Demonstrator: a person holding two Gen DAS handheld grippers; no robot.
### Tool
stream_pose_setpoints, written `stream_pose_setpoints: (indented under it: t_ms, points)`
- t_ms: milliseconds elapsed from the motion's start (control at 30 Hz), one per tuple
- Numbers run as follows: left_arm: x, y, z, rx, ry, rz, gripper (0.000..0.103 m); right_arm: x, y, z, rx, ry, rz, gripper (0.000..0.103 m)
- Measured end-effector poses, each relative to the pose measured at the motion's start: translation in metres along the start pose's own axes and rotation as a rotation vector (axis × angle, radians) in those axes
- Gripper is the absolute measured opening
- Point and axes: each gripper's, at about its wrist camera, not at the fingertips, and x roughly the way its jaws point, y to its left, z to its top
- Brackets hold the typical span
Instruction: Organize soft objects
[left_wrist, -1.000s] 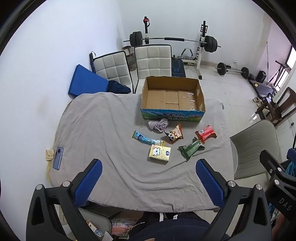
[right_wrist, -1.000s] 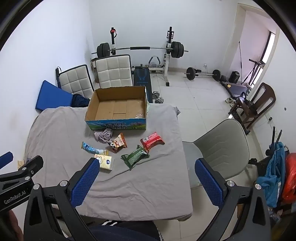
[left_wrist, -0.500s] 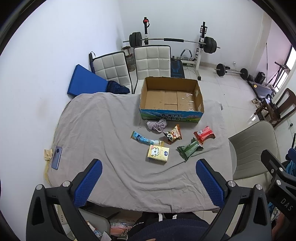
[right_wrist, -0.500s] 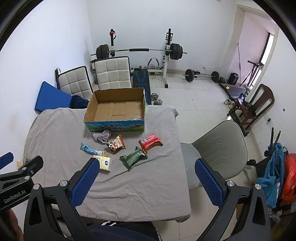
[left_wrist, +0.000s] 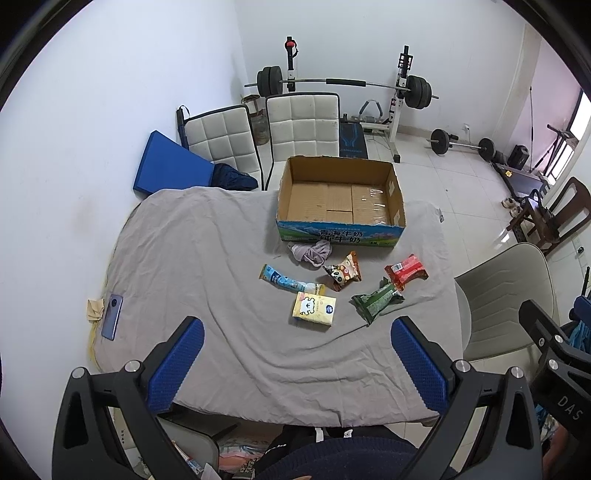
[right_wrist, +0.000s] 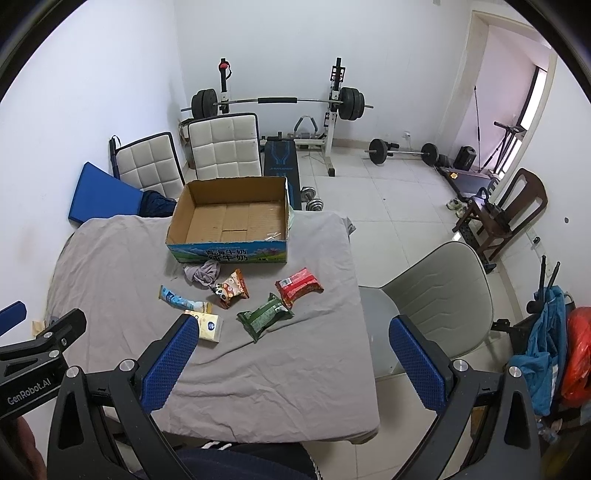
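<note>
An empty cardboard box (left_wrist: 340, 199) (right_wrist: 231, 221) stands open at the table's far side. In front of it lie a crumpled grey cloth (left_wrist: 310, 253) (right_wrist: 203, 272), a panda snack bag (left_wrist: 343, 272) (right_wrist: 229, 288), a red packet (left_wrist: 406, 270) (right_wrist: 298, 287), a green packet (left_wrist: 375, 301) (right_wrist: 264, 317), a blue tube pack (left_wrist: 288, 282) (right_wrist: 181, 299) and a yellow tissue pack (left_wrist: 314, 308) (right_wrist: 209, 326). My left gripper (left_wrist: 295, 365) and right gripper (right_wrist: 291, 363) are open, empty, high above the near table edge.
A grey cloth covers the table (left_wrist: 192, 258). A phone (left_wrist: 112, 315) lies at its left edge. A grey chair (right_wrist: 443, 295) stands to the right, two white chairs (left_wrist: 258, 136) behind. A barbell rack (right_wrist: 277, 103) and weights stand at the back wall.
Both views have shifted slightly; the box and items sit a little lower and closer in the frames. Both grippers stay open and empty. Nothing on the table has moved.
</note>
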Motion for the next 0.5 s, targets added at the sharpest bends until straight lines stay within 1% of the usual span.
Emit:
stream_pose_setpoints:
  t_ms: [500]
  points:
    - [0.0034,0.0008,0.006,0.0,0.0,0.004,0.103,0.0068,0.004,0.0008,-0.005,-0.003,0.003,0.103]
